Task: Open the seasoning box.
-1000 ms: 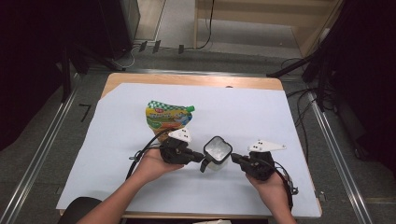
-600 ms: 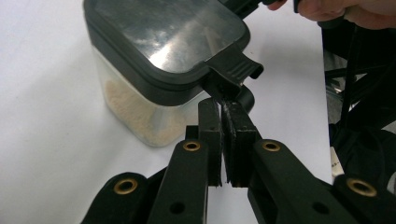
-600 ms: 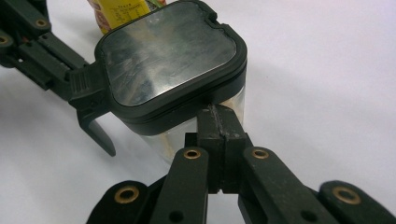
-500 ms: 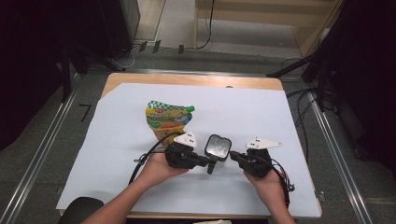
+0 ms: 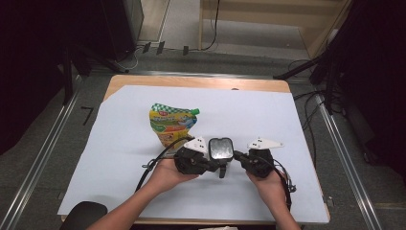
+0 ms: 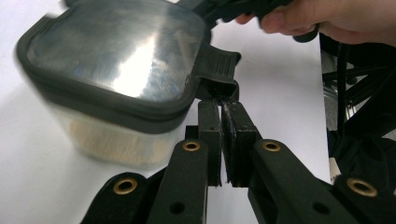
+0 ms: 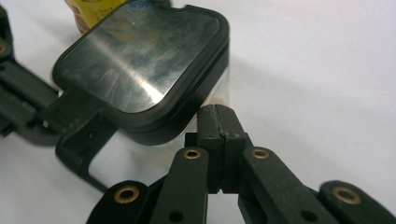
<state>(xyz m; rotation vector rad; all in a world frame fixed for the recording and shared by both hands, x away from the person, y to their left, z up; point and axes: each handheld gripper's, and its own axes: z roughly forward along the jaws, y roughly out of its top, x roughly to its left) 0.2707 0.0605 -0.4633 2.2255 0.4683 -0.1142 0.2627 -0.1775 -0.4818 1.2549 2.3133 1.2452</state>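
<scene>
Both forearms come in from 6 o'clock, bare, angled slightly inward. Left hand [image 5: 167, 173] cups the left gripper [image 5: 219, 166] from below, its nose pointing toward 3 o'clock; jaws pinched together, pads [image 6: 210, 135] almost touching. Right hand [image 5: 269, 184] wraps the right gripper [image 5: 235, 155] from behind, pointing toward 9 o'clock, jaws fully closed. The two gripper tips sit near each other at mid-frame, both held low and roughly level.

container [image 5: 221, 148] between grippers, pouch [image 5: 171, 123] behind (leftward)
</scene>
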